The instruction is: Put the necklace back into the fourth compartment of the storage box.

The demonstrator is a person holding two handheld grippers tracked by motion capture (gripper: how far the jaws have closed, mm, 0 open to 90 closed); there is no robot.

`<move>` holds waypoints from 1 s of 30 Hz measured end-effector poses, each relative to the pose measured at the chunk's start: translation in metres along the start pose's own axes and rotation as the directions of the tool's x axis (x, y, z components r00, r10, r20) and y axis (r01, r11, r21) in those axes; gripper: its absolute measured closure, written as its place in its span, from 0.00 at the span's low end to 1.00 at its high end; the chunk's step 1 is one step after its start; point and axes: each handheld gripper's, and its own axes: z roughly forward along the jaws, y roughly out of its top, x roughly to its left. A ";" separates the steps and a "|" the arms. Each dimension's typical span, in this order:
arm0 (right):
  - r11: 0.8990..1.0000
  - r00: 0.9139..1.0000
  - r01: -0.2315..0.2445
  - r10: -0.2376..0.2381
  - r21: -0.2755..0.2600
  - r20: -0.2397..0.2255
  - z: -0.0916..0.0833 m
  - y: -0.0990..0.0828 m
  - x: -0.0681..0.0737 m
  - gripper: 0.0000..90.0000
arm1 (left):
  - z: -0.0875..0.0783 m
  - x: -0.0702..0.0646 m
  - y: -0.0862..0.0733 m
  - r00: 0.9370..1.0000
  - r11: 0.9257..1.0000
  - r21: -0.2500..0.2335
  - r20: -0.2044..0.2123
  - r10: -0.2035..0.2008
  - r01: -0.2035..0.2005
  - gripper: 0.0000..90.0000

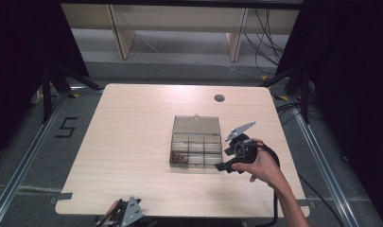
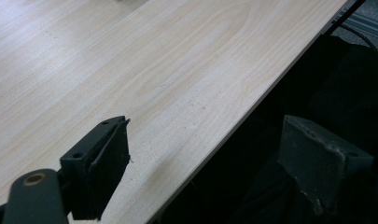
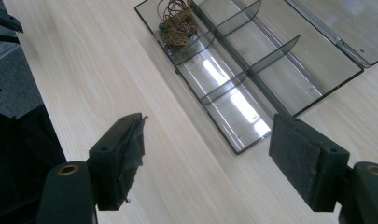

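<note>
Your right gripper [image 1: 221, 166] is the nearer one, jaws spread wide with nothing between them; the clear compartment box [image 3: 252, 70] lies just ahead of its fingers and off to their right, lid laid open, long axis running away from you; a tangle of rubber bands [image 3: 177, 21] sits in the far end cell; your left gripper [image 2: 200, 172] hangs at the table [image 2: 130, 70] near edge, jaws apart, well away from the box.
</note>
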 end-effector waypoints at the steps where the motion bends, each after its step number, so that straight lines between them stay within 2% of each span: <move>1: 1.000 1.000 0.014 -0.014 -0.006 -0.008 0.001 -0.001 0.000 0.30 | 0.000 0.000 0.000 1.000 1.000 -0.002 0.001 0.003 -0.003 0.17; 2: 1.000 1.000 -0.014 0.014 -0.002 -0.005 0.001 -0.002 0.002 0.30 | 0.000 0.000 0.000 1.000 1.000 -0.001 0.003 0.002 -0.002 0.18; 3: 1.000 1.000 0.020 -0.020 -0.016 -0.004 0.001 -0.002 0.001 0.30 | 0.000 0.000 0.000 1.000 1.000 -0.001 0.002 0.003 -0.003 0.18; 4: 1.000 1.000 0.008 -0.008 -0.012 -0.009 0.000 -0.003 0.003 0.30 | 0.000 0.000 0.000 1.000 1.000 -0.001 0.002 0.002 -0.002 0.18; 8: 0.999 0.999 0.032 -0.032 -0.024 -0.009 0.001 -0.006 0.003 0.30 | 0.000 0.000 0.000 1.000 1.000 0.000 0.001 0.001 -0.001 0.18; 9: 0.999 1.000 0.028 -0.028 -0.028 -0.006 0.001 -0.007 0.004 0.30 | 0.000 -0.001 -0.001 1.000 1.000 0.003 0.001 -0.026 0.026 0.17; 11: 0.999 0.999 0.029 -0.030 -0.034 -0.014 0.002 -0.008 0.004 0.30 | 0.000 0.000 -0.001 1.000 1.000 0.006 0.001 -0.003 0.003 0.18; 12: 0.999 1.000 0.020 -0.020 -0.029 -0.009 0.002 -0.009 0.006 0.30 | 0.000 0.000 0.000 1.000 1.000 0.006 0.000 -0.006 0.006 0.18; 15: 0.999 0.999 0.041 -0.042 -0.036 -0.017 0.004 -0.011 0.006 0.30 | 0.000 0.000 0.000 1.000 1.000 0.006 -0.002 -0.005 0.005 0.18; 16: 0.999 0.999 0.032 -0.032 -0.038 -0.010 0.003 -0.012 0.007 0.30 | 0.000 0.000 0.000 1.000 1.000 0.007 -0.001 -0.004 0.004 0.17; 17: 0.999 1.000 0.023 -0.023 -0.041 0.002 0.002 -0.012 0.008 0.30 | 0.000 -0.001 -0.001 1.000 1.000 0.003 0.000 -0.023 0.023 0.18; 18: 0.999 1.000 0.021 -0.021 -0.036 -0.014 0.002 -0.013 0.009 0.30 | 0.000 -0.001 -0.001 1.000 1.000 0.004 -0.002 -0.022 0.022 0.18; 20: 0.999 1.000 0.025 -0.026 -0.042 -0.012 0.003 -0.014 0.010 0.30 | 0.000 0.000 0.000 1.000 1.000 0.007 -0.002 0.000 0.000 0.18; 21: 0.998 0.999 0.039 -0.040 -0.041 -0.012 0.002 -0.014 0.010 0.30 | 0.000 0.000 -0.001 1.000 1.000 0.007 -0.002 -0.002 0.002 0.18; 23: 0.999 1.000 0.020 -0.021 -0.036 -0.010 0.001 -0.016 0.012 0.30 | 0.000 0.000 -0.001 1.000 1.000 0.007 0.000 -0.006 0.006 0.17; 26: 0.999 1.000 0.029 -0.029 -0.046 -0.008 0.003 -0.019 0.012 0.30 | 0.001 0.000 -0.001 1.000 1.000 -0.002 -0.002 -0.015 0.015 0.18; 28: 0.999 1.000 0.012 -0.012 -0.040 -0.001 0.003 -0.021 0.014 0.29 | 0.001 -0.001 -0.001 1.000 1.000 -0.003 0.002 -0.019 0.019 0.18; 29: 0.998 0.999 0.033 -0.033 -0.054 -0.013 0.004 -0.022 0.012 0.30 | 0.001 -0.001 -0.001 1.000 1.000 -0.005 0.001 -0.017 0.017 0.18; 30: 0.998 1.000 0.020 -0.021 -0.053 -0.008 0.003 -0.023 0.013 0.29 | 0.001 0.000 -0.001 1.000 1.000 -0.005 0.000 -0.014 0.014 0.18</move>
